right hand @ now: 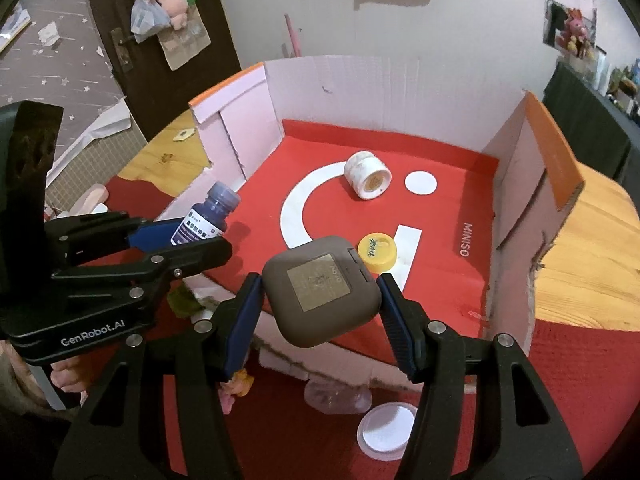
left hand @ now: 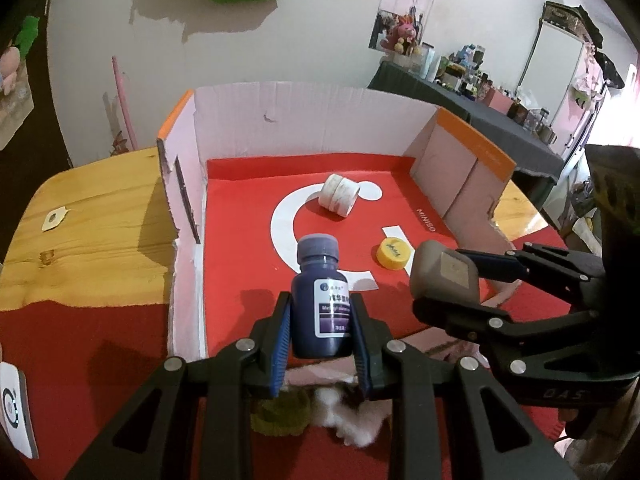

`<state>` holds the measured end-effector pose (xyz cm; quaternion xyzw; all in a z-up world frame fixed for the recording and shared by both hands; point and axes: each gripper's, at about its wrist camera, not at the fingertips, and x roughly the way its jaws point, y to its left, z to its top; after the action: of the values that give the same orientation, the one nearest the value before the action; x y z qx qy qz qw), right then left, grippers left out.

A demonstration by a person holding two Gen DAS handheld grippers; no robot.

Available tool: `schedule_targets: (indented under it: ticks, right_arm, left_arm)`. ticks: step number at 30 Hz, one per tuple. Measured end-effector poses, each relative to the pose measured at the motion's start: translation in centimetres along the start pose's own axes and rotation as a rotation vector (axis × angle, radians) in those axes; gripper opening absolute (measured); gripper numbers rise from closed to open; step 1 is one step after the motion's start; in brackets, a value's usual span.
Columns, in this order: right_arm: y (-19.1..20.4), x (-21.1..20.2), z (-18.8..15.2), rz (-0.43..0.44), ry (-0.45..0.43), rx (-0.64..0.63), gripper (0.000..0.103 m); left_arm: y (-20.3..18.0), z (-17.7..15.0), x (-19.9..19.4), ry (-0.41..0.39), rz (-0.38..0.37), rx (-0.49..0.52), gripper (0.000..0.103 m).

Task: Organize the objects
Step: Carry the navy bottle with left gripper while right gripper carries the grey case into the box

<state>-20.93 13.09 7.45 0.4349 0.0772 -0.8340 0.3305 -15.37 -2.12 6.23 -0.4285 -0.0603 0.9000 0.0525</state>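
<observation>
Left gripper (left hand: 322, 334) fingers clamp blue bottle (left hand: 320, 304); right gripper (right hand: 320, 320) fingers grip brown case (right hand: 320, 292), both over the cardboard box (right hand: 400, 80).

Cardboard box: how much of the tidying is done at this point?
Done: a white jar lying on its side and a yellow cap sit in the cardboard box. In hand: the left gripper holds a dark blue bottle, the right gripper a brown square case, both over the box's near edge. Left: a white lid outside.
</observation>
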Motion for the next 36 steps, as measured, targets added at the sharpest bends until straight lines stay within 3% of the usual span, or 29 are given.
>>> schedule_targets:
  ticks: [18,36]
  right_arm:
    - [-0.8,3.6,0.7,0.013,0.106,0.008,0.056]
    - [-2.5,4.7,1.4,-0.001,0.107,0.031,0.056]
  left_arm:
    - [1.2,0.4,3.3,0.09,-0.006,-0.005,0.029]
    - [1.4,1.4,5.1,0.112,0.017,0.001,0.029]
